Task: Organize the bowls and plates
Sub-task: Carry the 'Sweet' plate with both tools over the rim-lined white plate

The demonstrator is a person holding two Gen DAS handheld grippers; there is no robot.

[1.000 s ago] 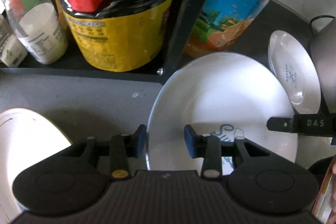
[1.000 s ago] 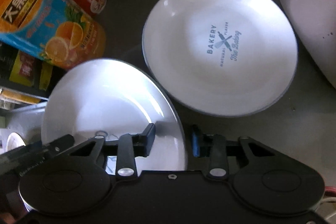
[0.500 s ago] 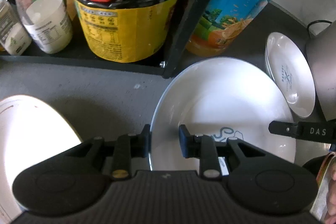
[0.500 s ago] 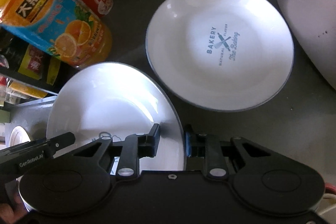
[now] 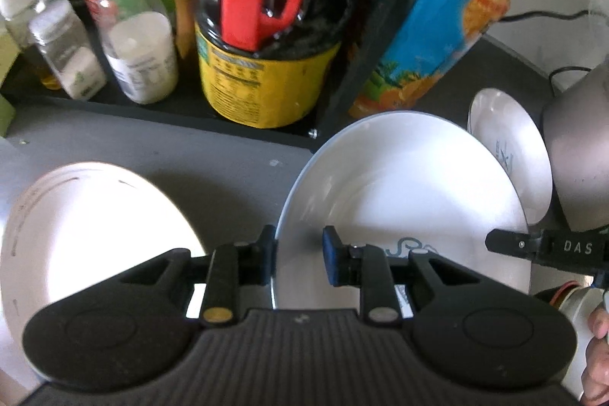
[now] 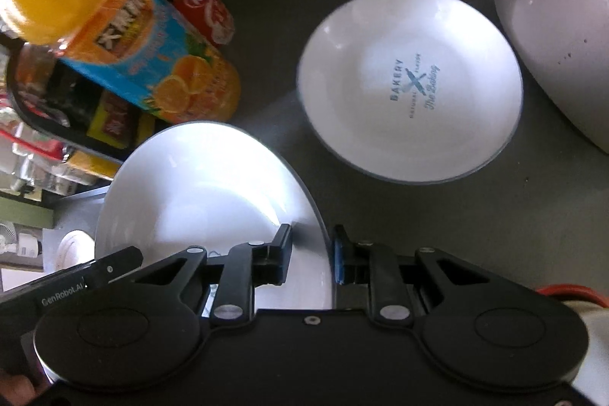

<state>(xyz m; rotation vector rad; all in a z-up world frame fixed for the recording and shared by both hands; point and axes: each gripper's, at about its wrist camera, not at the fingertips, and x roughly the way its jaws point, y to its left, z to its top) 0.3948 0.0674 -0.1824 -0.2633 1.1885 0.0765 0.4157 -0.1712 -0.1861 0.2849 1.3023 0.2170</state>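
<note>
Left wrist view: the left gripper (image 5: 298, 255) is clamping the left rim of a glossy round white plate (image 5: 403, 200), held tilted above the matte grey counter (image 5: 152, 147). Right wrist view: the right gripper (image 6: 311, 253) is pinching the same plate's opposite rim (image 6: 213, 185). A second shallow plate printed "BAKERY" (image 6: 411, 82) is lying flat nearby, beside a smooth rounded white appliance (image 6: 552, 25).

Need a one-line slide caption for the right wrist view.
Right gripper pinches the rim of a white plate, with the BAKERY plate beyond on the grey counter.
</note>
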